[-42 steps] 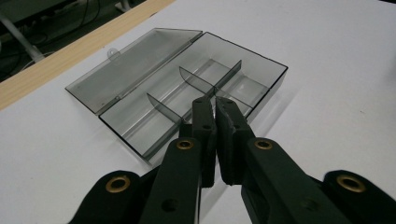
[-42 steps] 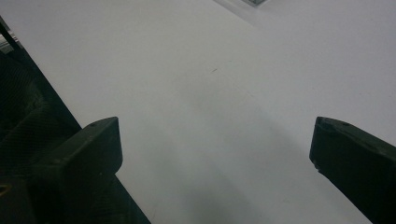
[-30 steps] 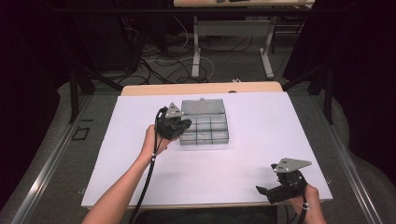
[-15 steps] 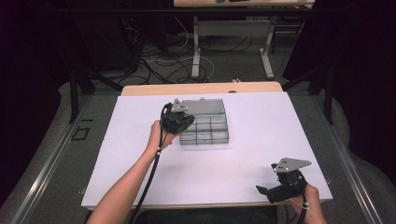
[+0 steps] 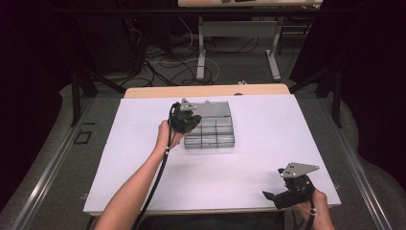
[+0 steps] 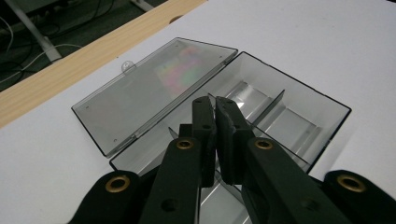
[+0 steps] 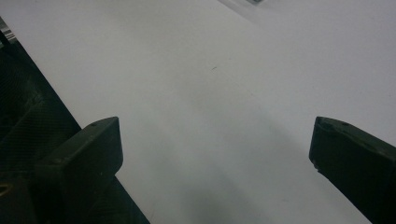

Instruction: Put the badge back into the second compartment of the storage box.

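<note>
Nearest the person, at the front right corner of the white table point(image 5: 249, 172), the right gripper point(image 5: 280, 195) rests low in a hand with its jaws spread wide; in the right gripper view they stand well apart at the two sides of the frame with bare white surface between them. Farther in, toward the middle of the table, the left gripper point(image 5: 190, 119) hangs over the near left part of a clear plastic organiser box point(image 5: 215, 134), its cable trailing back along the forearm. In the left gripper view its fingertips point(image 6: 205, 109) are pressed together with nothing between them, poised above the box's divided compartments point(image 6: 285, 123). The hinged lid point(image 6: 154, 88) lies flung open flat on the table beyond the box, a rainbow sheen on its clear face. No brand, label or writing can be read on box or lid. Behind it runs the table's wooden edge point(image 5: 206, 90).
</note>
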The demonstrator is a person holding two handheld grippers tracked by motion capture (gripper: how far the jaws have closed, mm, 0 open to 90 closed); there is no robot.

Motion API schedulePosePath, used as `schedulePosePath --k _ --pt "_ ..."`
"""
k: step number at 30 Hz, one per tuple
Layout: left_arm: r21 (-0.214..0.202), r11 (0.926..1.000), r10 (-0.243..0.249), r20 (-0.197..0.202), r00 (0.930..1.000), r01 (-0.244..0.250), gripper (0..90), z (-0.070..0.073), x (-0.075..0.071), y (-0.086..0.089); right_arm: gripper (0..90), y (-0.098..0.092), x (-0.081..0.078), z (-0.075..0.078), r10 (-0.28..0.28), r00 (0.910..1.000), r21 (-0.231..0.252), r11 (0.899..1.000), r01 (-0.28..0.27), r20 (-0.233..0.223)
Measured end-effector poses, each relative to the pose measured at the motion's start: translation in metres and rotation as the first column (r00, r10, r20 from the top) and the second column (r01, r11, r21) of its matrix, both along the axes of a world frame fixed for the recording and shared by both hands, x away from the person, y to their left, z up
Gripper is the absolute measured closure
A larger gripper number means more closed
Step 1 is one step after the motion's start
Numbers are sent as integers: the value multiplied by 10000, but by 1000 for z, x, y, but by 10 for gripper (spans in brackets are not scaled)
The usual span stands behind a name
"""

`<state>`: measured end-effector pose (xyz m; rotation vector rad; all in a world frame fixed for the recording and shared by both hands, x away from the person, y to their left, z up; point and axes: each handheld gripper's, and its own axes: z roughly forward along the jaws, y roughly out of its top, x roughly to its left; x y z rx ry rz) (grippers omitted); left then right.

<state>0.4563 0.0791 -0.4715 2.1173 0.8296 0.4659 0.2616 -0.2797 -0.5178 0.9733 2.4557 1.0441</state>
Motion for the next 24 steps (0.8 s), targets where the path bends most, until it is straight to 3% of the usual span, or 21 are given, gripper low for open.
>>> schedulePosePath --k 8,9,14,15,20,24 --pt "-121 9998 136 40 9999 -136 878 -4 9 -5 23 -1 1 0 91 9999 19 10000 -92 68" --pt "-75 9999 137 27 9999 -137 878 -5 10 -6 24 -1 1 1 112 9999 -152 9998 -112 -8" --pt "4 10000 86 -130 9999 -85 878 -11 13 -11 24 -1 1 0 13 9999 54 10000 -14 103" --pt "71 10000 55 -143 9999 -54 878 -11 13 -13 24 -2 1 0 -74 10000 43 10000 74 -66" --pt "-46 10000 12 -240 9997 -13 878 -15 17 -20 24 -3 2 -2 -108 9999 140 9998 109 -60" --pt "135 9999 -34 -356 9994 39 878 -22 21 -27 24 -3 1 0 -93 10000 148 9998 93 -11"
